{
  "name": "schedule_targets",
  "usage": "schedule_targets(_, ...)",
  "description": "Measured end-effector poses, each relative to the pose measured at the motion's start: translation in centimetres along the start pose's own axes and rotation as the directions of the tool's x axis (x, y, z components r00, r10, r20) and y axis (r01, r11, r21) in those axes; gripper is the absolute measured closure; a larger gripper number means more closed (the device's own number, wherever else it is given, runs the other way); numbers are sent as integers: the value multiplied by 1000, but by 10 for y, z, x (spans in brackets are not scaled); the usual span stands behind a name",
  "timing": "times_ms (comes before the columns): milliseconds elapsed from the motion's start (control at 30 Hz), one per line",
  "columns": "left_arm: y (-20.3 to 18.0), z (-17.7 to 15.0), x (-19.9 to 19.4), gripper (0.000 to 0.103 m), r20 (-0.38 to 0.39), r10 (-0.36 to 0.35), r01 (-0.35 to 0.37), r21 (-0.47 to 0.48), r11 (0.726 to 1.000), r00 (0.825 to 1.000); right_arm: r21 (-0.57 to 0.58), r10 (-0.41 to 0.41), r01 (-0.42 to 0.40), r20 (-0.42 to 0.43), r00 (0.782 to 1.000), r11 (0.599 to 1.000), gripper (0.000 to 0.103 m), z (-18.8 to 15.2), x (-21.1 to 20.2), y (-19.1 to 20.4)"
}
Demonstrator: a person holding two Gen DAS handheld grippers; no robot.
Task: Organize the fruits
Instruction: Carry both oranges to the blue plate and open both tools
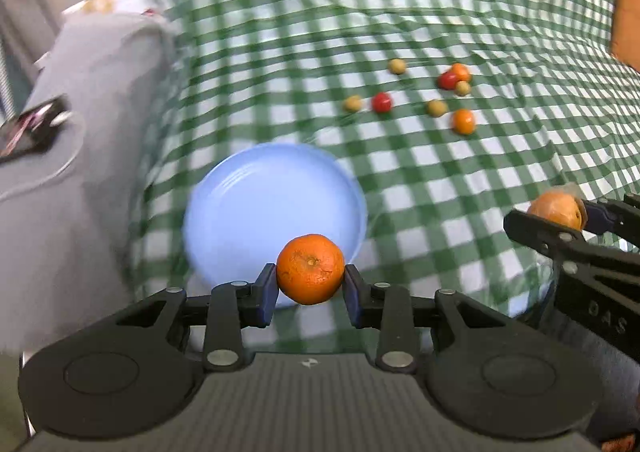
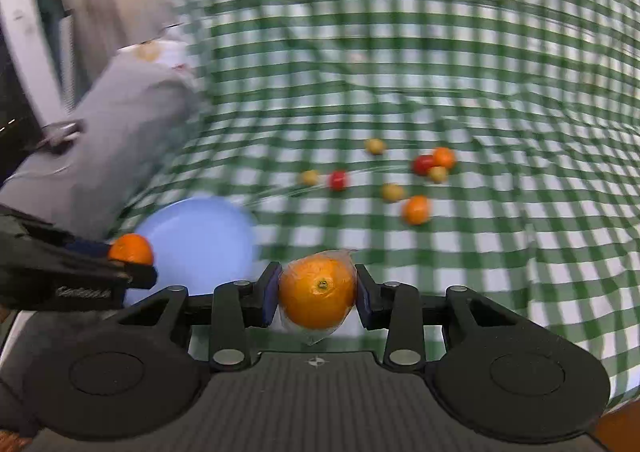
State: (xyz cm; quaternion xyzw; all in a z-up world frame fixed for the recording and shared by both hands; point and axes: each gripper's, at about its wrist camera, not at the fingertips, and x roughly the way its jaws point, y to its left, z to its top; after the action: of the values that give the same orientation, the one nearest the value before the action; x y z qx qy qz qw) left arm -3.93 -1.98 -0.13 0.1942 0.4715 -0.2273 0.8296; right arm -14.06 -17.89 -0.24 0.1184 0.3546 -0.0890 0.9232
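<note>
Item 1, my left gripper (image 1: pixel 310 284): angled steeply down at the table, jaws clamped on a bare mandarin (image 1: pixel 310 269), one blue pad pressed to each side, stem end facing the camera.

Item 2, my right gripper (image 2: pixel 317 294): tilted down less steeply, jaws closed on an orange wrapped in clear film (image 2: pixel 318 293), film bunched above and below the fruit. In the left wrist view it shows at the right edge, just beside my left gripper.

Item 3, pale blue plate (image 1: pixel 248 212): bare, on the cloth below and beyond the mandarin; well left of the wrapped orange.

Item 4, loose fruit on the green checked tablecloth (image 1: pixel 440 192), farther out and well apart from the plate: two red cherry tomatoes (image 1: pixel 381 102), four small yellowish-green fruits (image 1: pixel 397 66), two small orange fruits (image 1: pixel 463 121). One red, one orange and one yellowish piece touch in a cluster; the rest lie singly nearby.

Item 5, grey padded seat (image 1: pixel 92 100): at the cloth's left edge, blurred.
</note>
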Motion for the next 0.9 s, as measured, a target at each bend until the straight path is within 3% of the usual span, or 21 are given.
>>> schedule_targets(367, 50, -49, -41, 65, 33, 18, -14, -118, 993, 999, -117, 71, -72, -17, 997, 990, 63, -13, -28, 69)
schedule_targets(900, 53, -49, -31, 65, 17, 17, -15, -125, 992, 1000, -144, 67, -72, -43, 997, 987, 63, -10, -19, 76)
